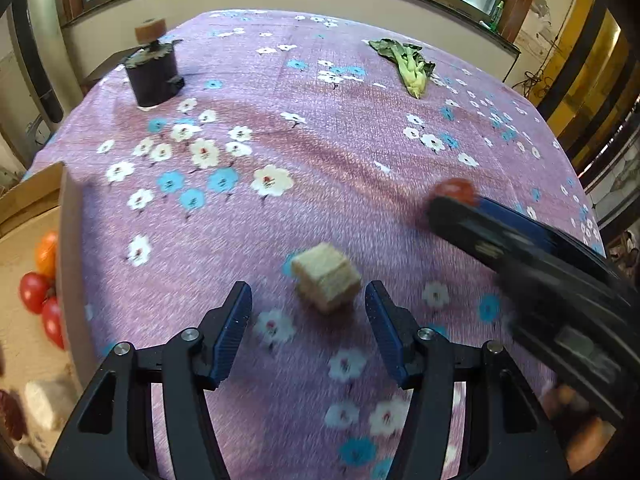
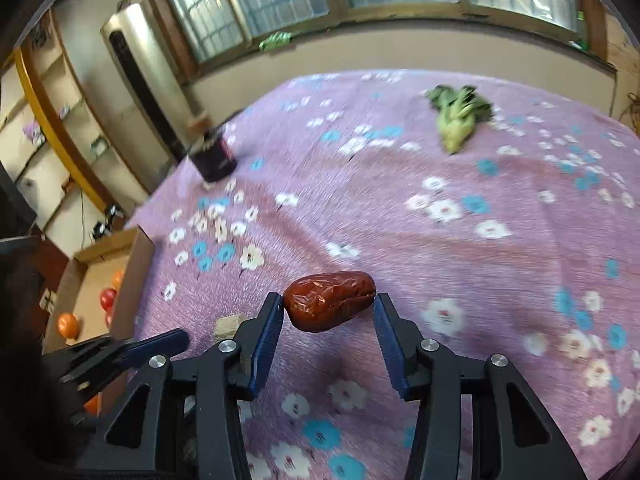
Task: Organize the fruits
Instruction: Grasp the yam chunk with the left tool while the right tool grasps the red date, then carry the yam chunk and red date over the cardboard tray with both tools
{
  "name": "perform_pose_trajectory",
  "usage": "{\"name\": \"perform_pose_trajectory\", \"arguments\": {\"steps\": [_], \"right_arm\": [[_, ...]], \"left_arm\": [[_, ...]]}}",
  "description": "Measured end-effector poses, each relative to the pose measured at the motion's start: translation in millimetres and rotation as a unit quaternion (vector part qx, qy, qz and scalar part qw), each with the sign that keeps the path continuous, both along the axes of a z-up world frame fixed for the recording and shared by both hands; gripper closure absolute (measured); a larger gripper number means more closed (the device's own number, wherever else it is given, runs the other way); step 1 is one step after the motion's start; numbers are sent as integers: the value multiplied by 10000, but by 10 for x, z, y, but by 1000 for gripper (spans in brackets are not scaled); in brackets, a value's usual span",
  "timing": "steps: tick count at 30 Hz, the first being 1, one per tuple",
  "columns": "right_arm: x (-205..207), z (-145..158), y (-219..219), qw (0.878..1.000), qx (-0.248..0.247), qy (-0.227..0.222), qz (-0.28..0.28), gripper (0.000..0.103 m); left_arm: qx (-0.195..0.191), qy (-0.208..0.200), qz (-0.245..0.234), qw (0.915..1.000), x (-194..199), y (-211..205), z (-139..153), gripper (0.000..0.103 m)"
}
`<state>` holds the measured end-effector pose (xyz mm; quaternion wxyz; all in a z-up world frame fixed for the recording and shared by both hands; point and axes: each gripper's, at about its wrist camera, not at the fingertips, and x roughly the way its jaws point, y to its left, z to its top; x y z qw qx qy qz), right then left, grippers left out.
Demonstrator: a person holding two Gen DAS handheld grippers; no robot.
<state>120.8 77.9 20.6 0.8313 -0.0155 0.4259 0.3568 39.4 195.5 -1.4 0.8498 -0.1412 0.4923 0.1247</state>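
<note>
Right gripper [image 2: 329,308] pinching a red date [image 2: 330,300] endwise above the floral cloth [image 2: 460,248]. Left gripper [image 1: 308,300] spread, empty, hovering over a tan cube [image 1: 326,282]. Cardboard box [image 2: 132,280] sitting left; leafy greens [image 2: 458,118] lying far back.

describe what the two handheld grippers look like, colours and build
Both match. The left gripper has a black plastic frame with triangular cut-outs, silver round pivot bolts and two blue ribbed pads. The right gripper is built the same way: black linkage arms, silver bolts, blue pads. Seen from the left wrist camera, its side looks like a long black body with blue along the finger, blurred. No cables, sleeves or readable markings show.
</note>
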Motion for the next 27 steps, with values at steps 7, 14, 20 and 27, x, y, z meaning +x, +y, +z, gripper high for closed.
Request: {"name": "perform_pose_trajectory", "arguments": {"steps": [7, 14, 20, 27], "right_arm": [[-137, 134, -313, 9993, 336, 77, -164, 55], [-375, 180, -441, 9987, 486, 101, -128, 55], [-660, 226, -476, 9985, 545, 86, 13, 55], [-997, 319, -424, 9979, 585, 6, 263, 55]], "left_arm": [[383, -106, -141, 9991, 127, -139, -58, 68], [520, -249, -226, 9981, -149, -224, 48, 68], [717, -460, -123, 9963, -547, -251, 241, 68], [964, -716, 114, 9927, -957, -173, 477, 68]]}}
